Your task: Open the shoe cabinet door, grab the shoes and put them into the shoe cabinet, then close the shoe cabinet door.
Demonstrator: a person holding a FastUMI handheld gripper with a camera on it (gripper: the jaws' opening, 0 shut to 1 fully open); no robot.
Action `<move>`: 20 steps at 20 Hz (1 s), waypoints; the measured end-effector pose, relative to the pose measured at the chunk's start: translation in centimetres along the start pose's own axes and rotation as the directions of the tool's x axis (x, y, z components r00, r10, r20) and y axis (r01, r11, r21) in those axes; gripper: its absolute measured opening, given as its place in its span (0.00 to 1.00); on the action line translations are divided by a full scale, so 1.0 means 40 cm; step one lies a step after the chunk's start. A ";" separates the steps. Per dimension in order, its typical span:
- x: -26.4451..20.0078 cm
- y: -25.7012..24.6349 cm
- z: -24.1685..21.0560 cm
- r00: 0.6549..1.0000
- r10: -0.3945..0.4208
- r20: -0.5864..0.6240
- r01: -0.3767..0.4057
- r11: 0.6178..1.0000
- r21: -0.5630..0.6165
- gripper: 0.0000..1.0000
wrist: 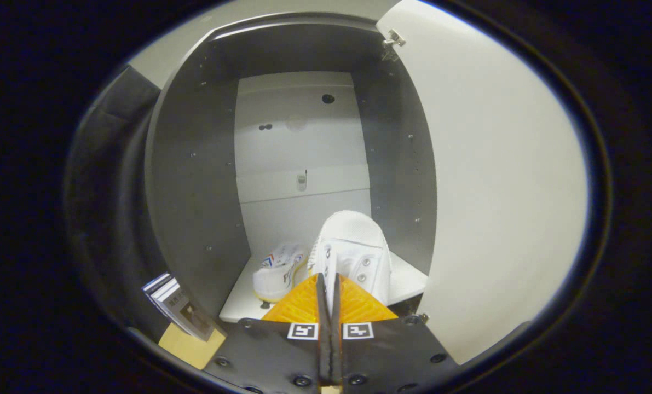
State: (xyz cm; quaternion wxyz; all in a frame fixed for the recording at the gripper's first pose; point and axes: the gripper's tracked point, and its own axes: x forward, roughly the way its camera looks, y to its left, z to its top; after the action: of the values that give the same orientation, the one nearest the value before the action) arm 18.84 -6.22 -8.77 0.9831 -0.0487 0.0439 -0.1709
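The shoe cabinet [194, 164] stands open ahead, dark grey side walls and a white back panel. Its white door [495, 180] is swung wide on the right, hinge at the top. On the cabinet's white floor [408, 279] lies one white shoe [279, 271] with coloured markings, to the left. A second white canvas shoe [358, 246] hangs just ahead of my fingers, toe pointing into the cabinet. My gripper [328, 284] is shut on this shoe's tongue or heel edge, a thin white strip pinched between both fingers.
A small stack of cards or booklets [175, 303] leans outside the cabinet's left wall, above a tan cardboard piece [191, 345]. The black booth wall [112, 180] runs along the left.
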 end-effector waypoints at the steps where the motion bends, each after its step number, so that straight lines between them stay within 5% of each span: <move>1: 0.029 0.003 0.017 1.000 0.003 0.009 -0.003 1.000 -0.005 0.02; 11: 0.319 -0.016 0.103 1.000 0.027 0.005 -0.027 0.998 -0.055 0.02; 20: 0.507 0.030 -0.003 0.990 0.089 -0.107 -0.092 0.995 -0.028 0.02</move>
State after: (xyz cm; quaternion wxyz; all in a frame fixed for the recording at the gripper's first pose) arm 38.23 -12.01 -10.43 0.9852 -0.0537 0.1007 -0.1276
